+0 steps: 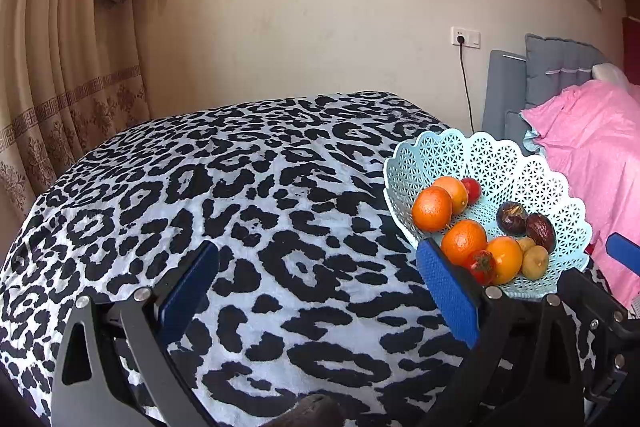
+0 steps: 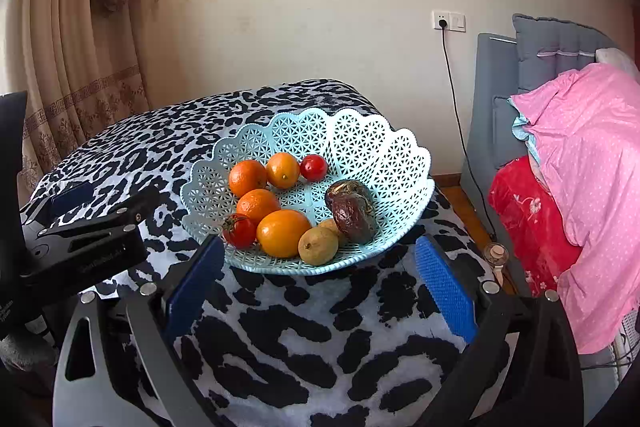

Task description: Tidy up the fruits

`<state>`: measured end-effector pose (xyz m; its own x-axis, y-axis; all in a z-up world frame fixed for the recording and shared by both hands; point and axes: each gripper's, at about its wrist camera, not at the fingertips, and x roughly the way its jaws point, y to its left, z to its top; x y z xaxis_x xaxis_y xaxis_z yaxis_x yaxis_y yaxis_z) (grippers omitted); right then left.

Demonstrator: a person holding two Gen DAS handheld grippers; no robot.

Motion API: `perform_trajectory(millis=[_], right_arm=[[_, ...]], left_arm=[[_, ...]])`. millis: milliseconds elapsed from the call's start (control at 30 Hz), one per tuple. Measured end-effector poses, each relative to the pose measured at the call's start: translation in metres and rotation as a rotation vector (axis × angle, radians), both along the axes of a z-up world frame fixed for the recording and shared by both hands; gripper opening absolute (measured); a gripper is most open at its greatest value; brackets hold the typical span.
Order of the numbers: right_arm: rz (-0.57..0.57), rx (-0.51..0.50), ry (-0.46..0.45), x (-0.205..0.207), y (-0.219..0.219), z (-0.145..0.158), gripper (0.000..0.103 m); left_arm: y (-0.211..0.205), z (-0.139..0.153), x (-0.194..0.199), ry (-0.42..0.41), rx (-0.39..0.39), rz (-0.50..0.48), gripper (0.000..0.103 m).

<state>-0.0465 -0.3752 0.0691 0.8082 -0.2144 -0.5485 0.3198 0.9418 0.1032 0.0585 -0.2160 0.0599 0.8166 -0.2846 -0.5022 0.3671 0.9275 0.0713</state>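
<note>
The fruit basket (image 2: 384, 147) sits near the worktop's (image 2: 280, 339) right edge, all the fruits (image 2: 283, 232) already in it. Both the left gripper (image 1: 318, 291) and right gripper (image 2: 320, 287) are spread wide, holding nothing. A nudge to the light basket could likely tip it off that edge. The worktop's left half offers ample free room

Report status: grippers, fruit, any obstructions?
Left gripper open, empty. Right gripper open, empty, facing basket. All fruit in basket: oranges, tomatoes. Nothing in the way.
</note>
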Motion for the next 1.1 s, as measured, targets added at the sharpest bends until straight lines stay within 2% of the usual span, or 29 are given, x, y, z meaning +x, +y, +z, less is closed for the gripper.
perform_trajectory(millis=[1100], right_arm=[[0.000,-0.002,0.003,0.0005,0.0003,-0.0003,0.098]], left_arm=[[-0.0043,0.0002,-0.0064,-0.032,0.028,-0.021,0.098]])
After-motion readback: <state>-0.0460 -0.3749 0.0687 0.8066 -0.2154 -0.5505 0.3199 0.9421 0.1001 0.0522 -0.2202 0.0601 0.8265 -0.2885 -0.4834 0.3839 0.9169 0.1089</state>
